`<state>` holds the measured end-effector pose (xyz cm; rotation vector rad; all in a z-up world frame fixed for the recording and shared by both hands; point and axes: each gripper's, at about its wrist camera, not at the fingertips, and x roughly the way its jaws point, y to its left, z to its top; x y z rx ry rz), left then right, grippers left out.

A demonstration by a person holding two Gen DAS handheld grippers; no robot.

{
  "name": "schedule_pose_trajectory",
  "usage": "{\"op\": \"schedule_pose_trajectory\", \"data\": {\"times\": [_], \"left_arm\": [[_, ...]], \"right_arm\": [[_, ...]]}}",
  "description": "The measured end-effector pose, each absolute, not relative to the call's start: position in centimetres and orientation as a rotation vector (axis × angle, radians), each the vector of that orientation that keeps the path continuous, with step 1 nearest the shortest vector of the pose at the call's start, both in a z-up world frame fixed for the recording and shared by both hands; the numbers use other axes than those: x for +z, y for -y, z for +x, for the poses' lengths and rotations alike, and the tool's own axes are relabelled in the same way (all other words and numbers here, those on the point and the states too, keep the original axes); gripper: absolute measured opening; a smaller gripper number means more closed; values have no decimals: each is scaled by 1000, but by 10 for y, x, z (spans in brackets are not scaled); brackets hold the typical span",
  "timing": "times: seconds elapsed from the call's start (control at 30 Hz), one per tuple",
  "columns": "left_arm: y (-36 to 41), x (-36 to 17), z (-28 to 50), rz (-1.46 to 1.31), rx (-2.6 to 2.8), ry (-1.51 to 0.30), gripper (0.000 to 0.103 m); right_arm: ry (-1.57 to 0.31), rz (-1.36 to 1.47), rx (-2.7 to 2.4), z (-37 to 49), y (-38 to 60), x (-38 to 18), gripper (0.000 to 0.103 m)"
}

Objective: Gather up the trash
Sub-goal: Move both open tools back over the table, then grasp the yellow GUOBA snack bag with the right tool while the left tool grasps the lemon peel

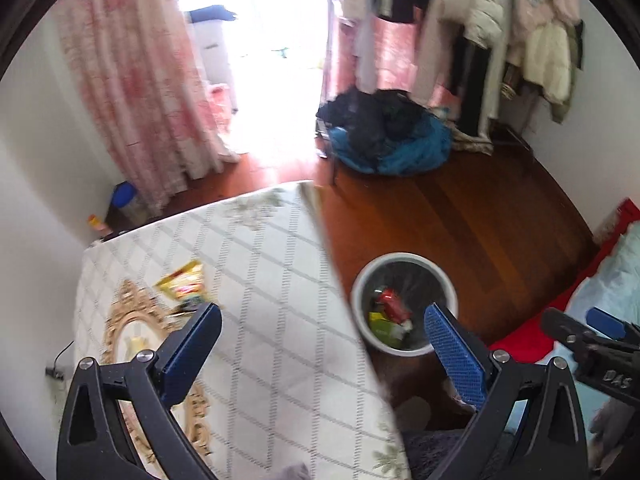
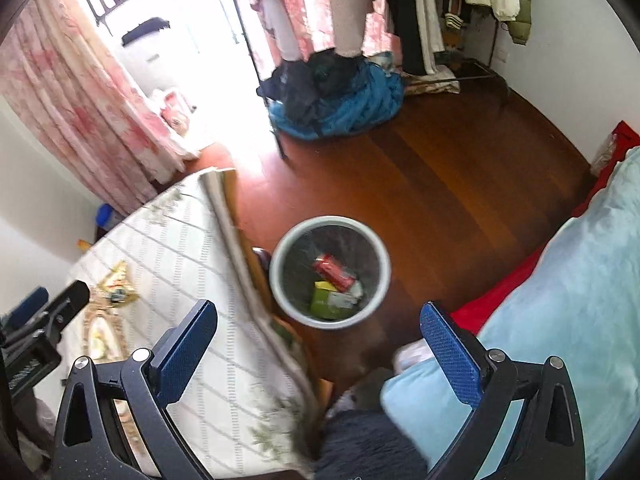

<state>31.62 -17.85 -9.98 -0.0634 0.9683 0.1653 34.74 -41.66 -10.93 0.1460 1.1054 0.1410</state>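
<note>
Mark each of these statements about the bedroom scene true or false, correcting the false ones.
1. The round white trash bin on the wooden floor is empty. False: it holds a red can and a green carton.
2. A yellow snack wrapper lies on the white quilted tabletop. True.
3. The left gripper is shut on the wrapper. False: it is open and holds nothing.
4. The right gripper is open. True.
5. The bin stands on the table. False: it stands on the floor beside it.
</note>
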Motion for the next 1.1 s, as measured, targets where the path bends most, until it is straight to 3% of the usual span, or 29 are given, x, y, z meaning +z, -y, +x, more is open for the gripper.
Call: {"op": "schedule_pose_trajectory", "data": {"times": [0.2,0.5,0.73,0.97,1.03,1.1], "left_arm": [[100,-124,265,-141,348,-973,103],[-33,-238,192,-243,639,-1158,103],[-94,-283,210,-360,713,-1217,103],[-124,-294,219,-460,689,-1230,103],[-124,-293,223,-461,654,-1216,103],[-122,-294,229,-444,609,-1210,103]], "right_arm": [[-1172,130,275,326,349,-131,103],[-1323,-22,488,315,193,-214,102],[-1338,-158,535,369,74,-242,102],[-1399,-240,541,424,-5,-286,102],[-1423,-258,558,431,-17,-300,97],[-1448,-216,601,433,-18,-307,77]]}}
